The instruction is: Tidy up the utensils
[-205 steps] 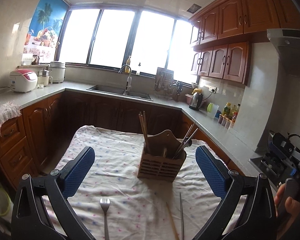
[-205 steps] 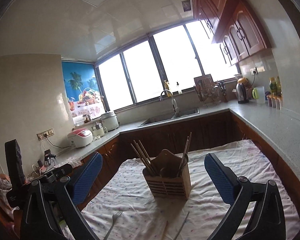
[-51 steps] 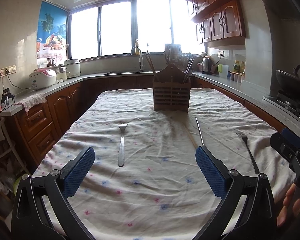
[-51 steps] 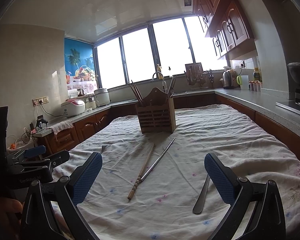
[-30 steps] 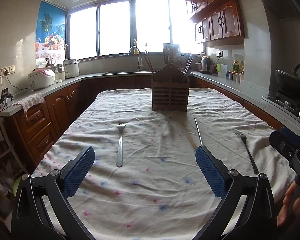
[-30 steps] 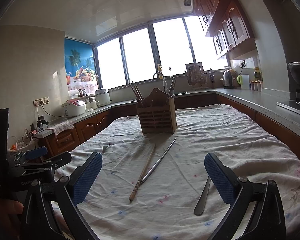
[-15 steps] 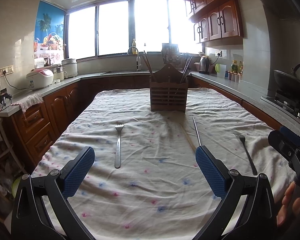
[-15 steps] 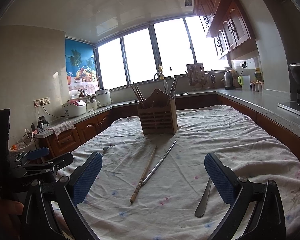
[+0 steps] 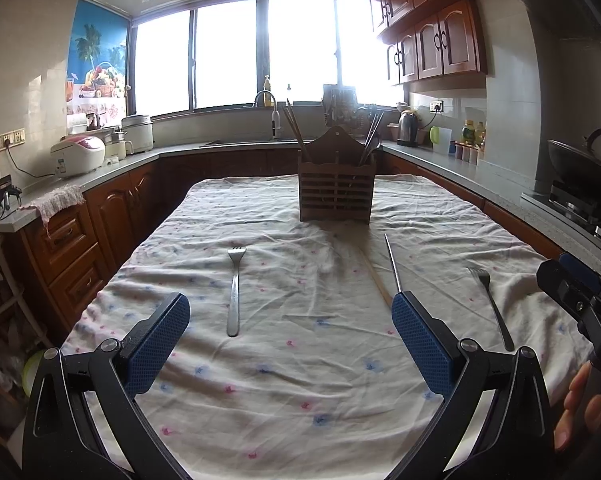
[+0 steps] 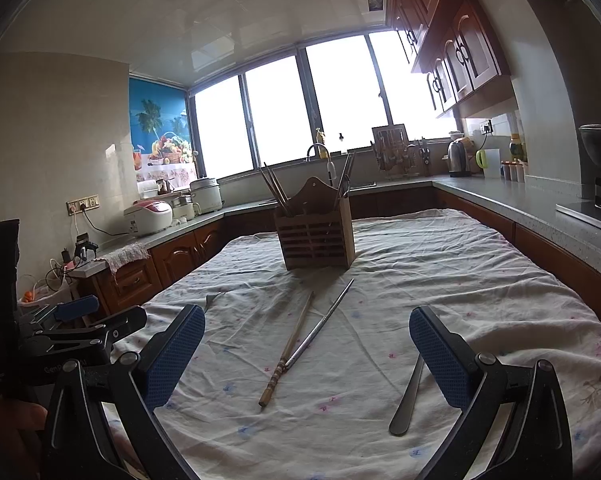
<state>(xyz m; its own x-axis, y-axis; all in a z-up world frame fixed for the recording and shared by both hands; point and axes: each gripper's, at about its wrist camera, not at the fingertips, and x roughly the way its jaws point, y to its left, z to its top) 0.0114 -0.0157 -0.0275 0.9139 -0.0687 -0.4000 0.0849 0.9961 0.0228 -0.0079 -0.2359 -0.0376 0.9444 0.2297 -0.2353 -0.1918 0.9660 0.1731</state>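
Both grippers, left (image 9: 290, 322) and right (image 10: 306, 342), are held spread and empty above the cloth (image 9: 300, 380); forks (image 9: 234, 288), chopsticks (image 10: 287, 352) and holder (image 9: 335, 190) are seen ahead.

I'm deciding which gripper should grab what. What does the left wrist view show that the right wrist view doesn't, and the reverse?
Only the left wrist view shows the whole left fork and the right fork's tines.

Only the right wrist view shows the near ends of the wooden chopstick and metal chopstick, which touch there.

Both show the wooden utensil holder, the tablecloth, and open, empty grippers: left gripper, right gripper.
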